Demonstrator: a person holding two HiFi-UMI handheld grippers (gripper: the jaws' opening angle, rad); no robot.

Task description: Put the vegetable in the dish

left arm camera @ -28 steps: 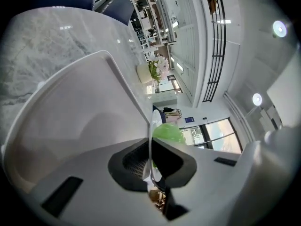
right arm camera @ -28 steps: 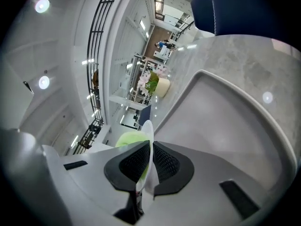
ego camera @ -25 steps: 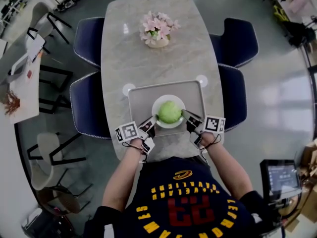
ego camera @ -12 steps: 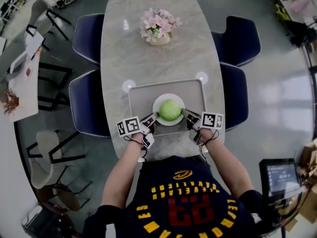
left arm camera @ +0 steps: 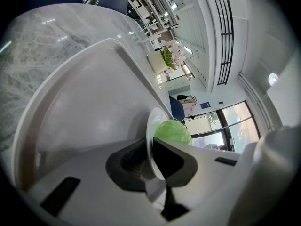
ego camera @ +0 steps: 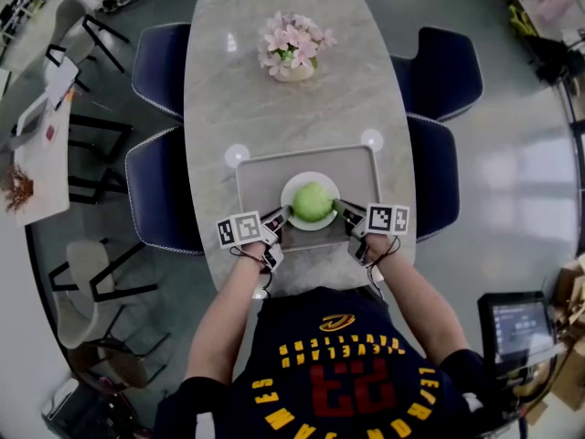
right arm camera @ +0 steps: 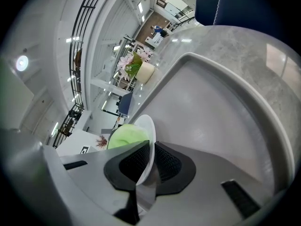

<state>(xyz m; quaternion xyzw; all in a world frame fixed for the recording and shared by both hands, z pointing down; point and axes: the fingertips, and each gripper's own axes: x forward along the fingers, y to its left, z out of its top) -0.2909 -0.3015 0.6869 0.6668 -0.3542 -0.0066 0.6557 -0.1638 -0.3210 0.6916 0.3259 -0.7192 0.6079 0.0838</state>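
A round green cabbage [ego camera: 313, 201] rests in a white dish [ego camera: 292, 187] above the grey tray [ego camera: 352, 163]. My left gripper [ego camera: 281, 215] is shut on the dish's left rim, and my right gripper [ego camera: 342, 211] is shut on its right rim. In the left gripper view the thin white dish rim [left arm camera: 152, 145] runs between the jaws with the cabbage [left arm camera: 173, 132] behind. The right gripper view shows the same dish rim [right arm camera: 148, 149] pinched between ribbed pads, with the cabbage [right arm camera: 126, 135] beyond it.
The tray lies on a marble table [ego camera: 274, 108]. A pot of pink flowers [ego camera: 292, 51] stands at the far end. Two small white discs [ego camera: 237, 156] [ego camera: 370, 140] sit by the tray's far corners. Dark blue chairs [ego camera: 160, 190] [ego camera: 439, 71] flank both sides.
Both grippers, the dish and the cabbage have shifted slightly away from me over the tray. Both grips have stayed shut on the rim.
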